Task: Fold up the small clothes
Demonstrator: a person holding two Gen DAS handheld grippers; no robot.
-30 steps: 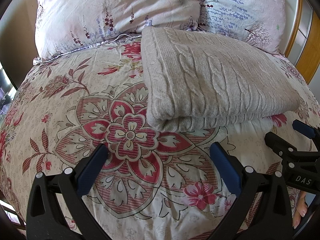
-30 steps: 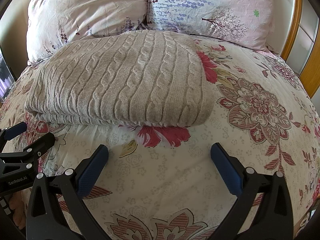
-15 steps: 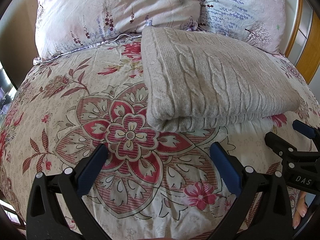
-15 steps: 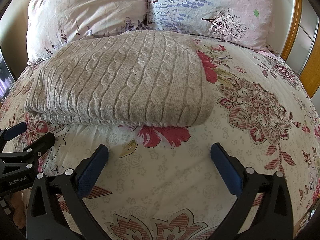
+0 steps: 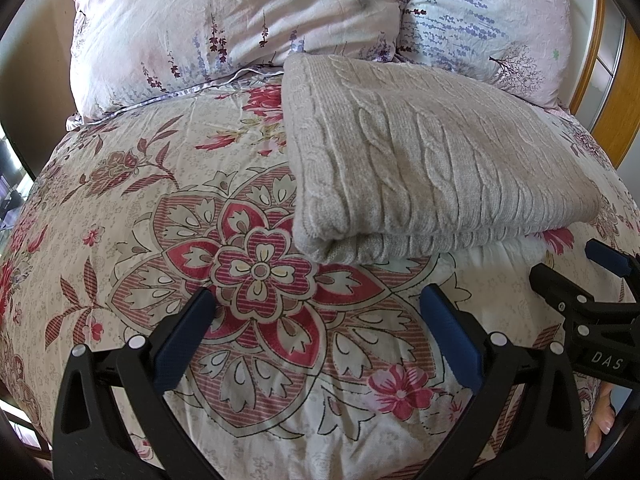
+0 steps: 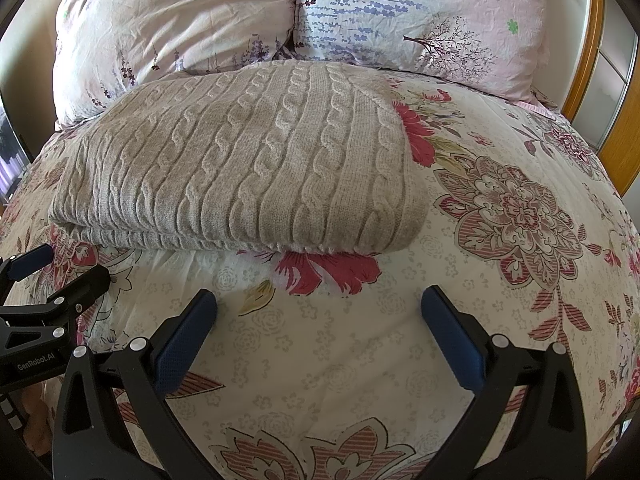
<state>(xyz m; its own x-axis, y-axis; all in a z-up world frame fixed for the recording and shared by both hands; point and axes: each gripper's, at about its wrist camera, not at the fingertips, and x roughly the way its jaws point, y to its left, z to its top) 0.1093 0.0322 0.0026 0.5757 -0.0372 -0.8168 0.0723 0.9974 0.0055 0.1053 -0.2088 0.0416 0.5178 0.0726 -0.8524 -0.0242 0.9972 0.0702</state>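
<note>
A folded beige cable-knit sweater (image 5: pixel 432 172) lay on the floral bedspread (image 5: pixel 160 208) toward the head of the bed, just in front of two pillows (image 6: pixel 172 16). The left gripper (image 5: pixel 316 324) and right gripper (image 6: pixel 318 320) hovered side by side short of the sweater's near edge, jaws spread wide, each holding nothing.

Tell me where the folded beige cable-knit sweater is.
The folded beige cable-knit sweater lies on the floral duvet, just before the two pillows: upper right in the left wrist view, upper left in the right.
</note>
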